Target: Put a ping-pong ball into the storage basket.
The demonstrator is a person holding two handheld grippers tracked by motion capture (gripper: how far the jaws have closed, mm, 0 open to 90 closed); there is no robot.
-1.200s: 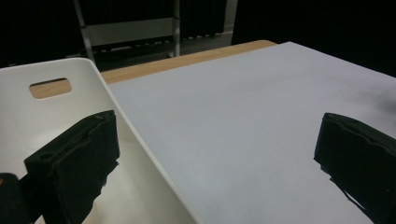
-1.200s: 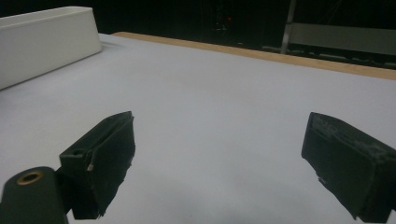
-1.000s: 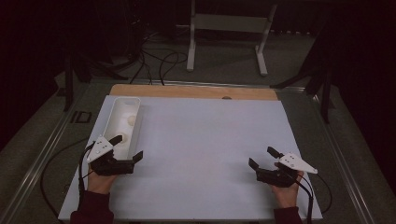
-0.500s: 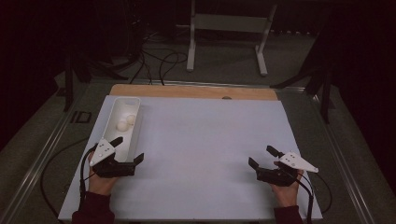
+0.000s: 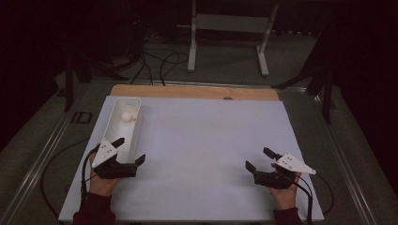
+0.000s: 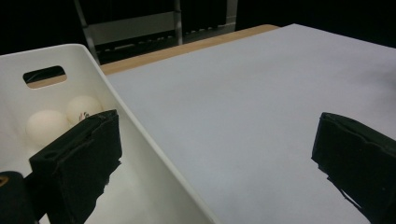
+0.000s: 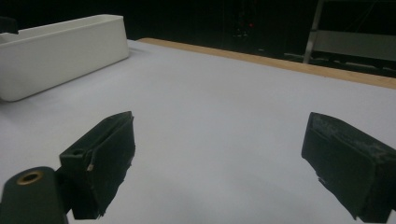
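A long white bin (image 5: 126,100) lies along the left side of the white table sheet (image 5: 206,136). Two white balls (image 5: 127,117) rest in its far end, and the left gripper view shows them as one ball (image 6: 46,127) and a second ball (image 6: 83,108). My left gripper (image 5: 132,149) is open at the bin's near end. One jaw hangs over the bin's inside, the other over the sheet, with the bin's wall (image 6: 154,158) between them. My right gripper (image 5: 256,157) is open above the bare sheet at the near right, holding nothing. From the right gripper (image 7: 219,158), the bin (image 7: 60,51) lies far off.
A wooden strip (image 5: 197,92) runs along the table's far edge. Beyond it stand a metal frame (image 5: 230,23) and floor cables (image 5: 159,61). Metal rails (image 5: 47,150) flank the table.
My left gripper has drifted slightly toward the near edge beside the bin. The right gripper has barely moved. Both stay open.
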